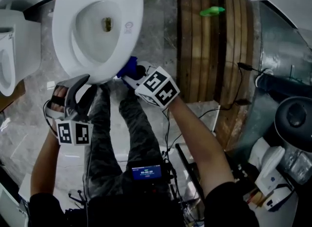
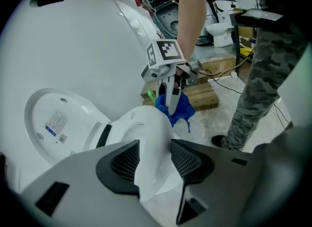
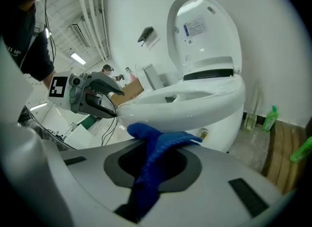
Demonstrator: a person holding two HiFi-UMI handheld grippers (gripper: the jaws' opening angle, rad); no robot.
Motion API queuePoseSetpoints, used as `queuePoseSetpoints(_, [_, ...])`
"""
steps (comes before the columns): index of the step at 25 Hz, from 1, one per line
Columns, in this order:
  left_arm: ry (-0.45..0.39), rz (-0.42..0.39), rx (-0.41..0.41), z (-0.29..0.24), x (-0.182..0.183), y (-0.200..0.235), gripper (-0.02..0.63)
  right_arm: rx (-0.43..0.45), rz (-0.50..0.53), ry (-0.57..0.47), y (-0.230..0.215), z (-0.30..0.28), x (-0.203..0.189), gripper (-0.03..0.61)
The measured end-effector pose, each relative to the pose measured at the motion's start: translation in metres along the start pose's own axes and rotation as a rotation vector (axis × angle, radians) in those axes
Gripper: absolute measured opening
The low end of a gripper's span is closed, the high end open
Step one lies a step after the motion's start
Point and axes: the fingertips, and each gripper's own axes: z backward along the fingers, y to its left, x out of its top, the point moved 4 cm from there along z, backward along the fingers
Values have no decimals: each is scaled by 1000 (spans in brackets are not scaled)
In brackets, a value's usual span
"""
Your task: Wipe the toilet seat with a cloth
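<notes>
Right tool (image 3: 155,153): clenched on the blue cloth (image 1: 127,67), which bunches out of its jaws against the front edge of the toilet seat (image 1: 66,35).
Left tool (image 2: 153,158): jaws closed on the seat's front rim, just beside the cloth, apparently steadying it.
Lid (image 3: 204,21): raised, clear of the wiping path.
Step in hand: wiping the front rim, which looks like an early part of the task.
Doing it well: lay the cloth flat on the seat, press evenly, follow the rim round in one sweep, and move the left tool aside before the cloth reaches it.
Risk: the cloth's loose tail could dip into the bowl.
</notes>
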Motion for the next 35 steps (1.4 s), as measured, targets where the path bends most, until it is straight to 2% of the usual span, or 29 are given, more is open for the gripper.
queuePoseSetpoints(2, [-24, 10, 18, 12, 6, 10, 205, -7, 10, -19, 4, 10, 15, 67])
queuePoseSetpoints(8, [-107, -8, 108, 49, 24, 38, 121, 12, -25, -77, 18, 37, 64, 67])
queuePoseSetpoints(13, [-132, -37, 220, 79, 36, 79, 118, 21, -24, -128, 22, 58, 109, 67])
queuePoseSetpoints(17, [-143, -46, 286, 97, 43, 118, 126, -4, -15, -157, 20, 73, 147, 67])
queuePoseSetpoints(27, [-148, -24, 371, 129, 49, 221, 126, -59, -47, -211, 4, 98, 243, 67])
queuePoseSetpoints(35, [-56, 30, 408, 135, 25, 302, 126, -109, -89, -278, -14, 116, 319, 66])
